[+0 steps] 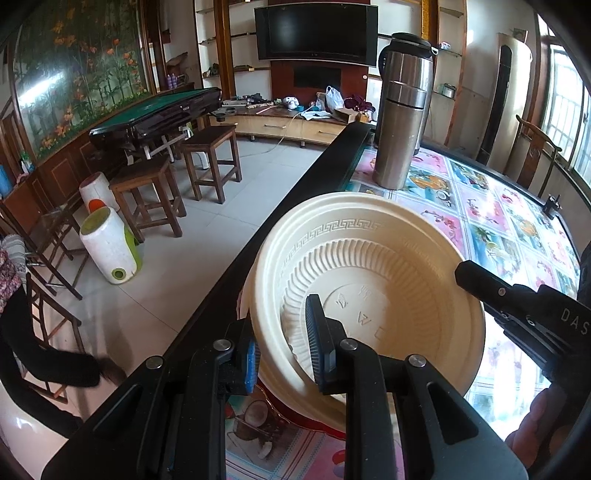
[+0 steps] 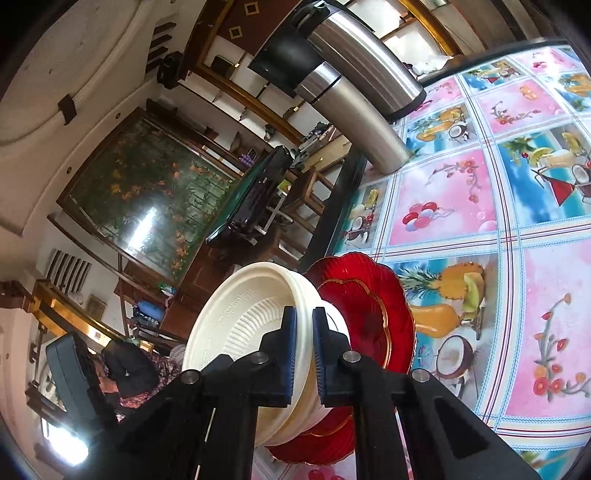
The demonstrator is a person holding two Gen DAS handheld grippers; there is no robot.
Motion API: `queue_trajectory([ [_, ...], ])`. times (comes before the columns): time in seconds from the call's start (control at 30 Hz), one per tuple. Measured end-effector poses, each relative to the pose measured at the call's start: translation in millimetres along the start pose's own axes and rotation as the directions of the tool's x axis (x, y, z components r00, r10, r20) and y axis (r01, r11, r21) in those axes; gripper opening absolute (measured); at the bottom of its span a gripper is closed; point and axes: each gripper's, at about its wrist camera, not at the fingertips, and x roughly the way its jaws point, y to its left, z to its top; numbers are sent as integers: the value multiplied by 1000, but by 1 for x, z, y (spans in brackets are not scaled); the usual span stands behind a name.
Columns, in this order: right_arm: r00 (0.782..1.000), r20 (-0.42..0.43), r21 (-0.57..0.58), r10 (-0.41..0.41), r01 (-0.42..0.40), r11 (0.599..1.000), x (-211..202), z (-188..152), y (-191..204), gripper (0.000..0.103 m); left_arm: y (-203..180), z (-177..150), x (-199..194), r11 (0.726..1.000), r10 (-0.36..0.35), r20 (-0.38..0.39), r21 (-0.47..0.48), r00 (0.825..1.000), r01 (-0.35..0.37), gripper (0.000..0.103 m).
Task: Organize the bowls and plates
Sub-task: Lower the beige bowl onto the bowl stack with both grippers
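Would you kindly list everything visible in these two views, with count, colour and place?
Bowl: one visible (perhaps a nested stack), cream, tilted, gripped at two rim spots.
Plates: at least two stacked, red with gold rims, under the bowl.
Flasks: two, steel, upright at the table's far end.
Table: one, fruit-print cloth, dark edge.
Stools: at least two, brown wood, on the floor.
Game table: one, green top.
TV: one, black, on the wall.
Left gripper: black, blue pads, shut on the bowl's rim.
Right gripper: black, blue pads, shut on the bowl's rim.
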Motion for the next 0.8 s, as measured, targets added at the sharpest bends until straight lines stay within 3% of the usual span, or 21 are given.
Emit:
queue_trajectory([
  [0.43, 999, 3, -25, -33, 33, 999, 7, -3, 3, 9, -6, 0, -5, 989, 128, 67, 59, 990, -132, 22],
  [0.47, 999, 4, -27, -37, 37, 999, 7, -3, 2, 9, -6, 0, -6, 987, 146, 78, 63, 986, -151, 27],
  [0.57, 999, 5, -26, -35, 35, 999, 8, -2, 2, 9, -4, 1, -11, 979, 189, 117, 58, 975, -196, 66],
  [0.6, 999, 6, -30, -36, 37, 999, 8, -3, 3, 9, -4, 2, -14, 975, 206, 144, 53, 968, -216, 71],
  [0.7, 999, 9, -39, -40, 41, 998, 9, -3, 4, 9, -3, 2, -20, 965, 243, 180, 54, 953, -256, 72],
  [0.8, 999, 11, -46, -45, 46, 998, 9, -3, 5, 9, 0, 3, -20, 962, 253, 182, 52, 950, -267, 72],
])
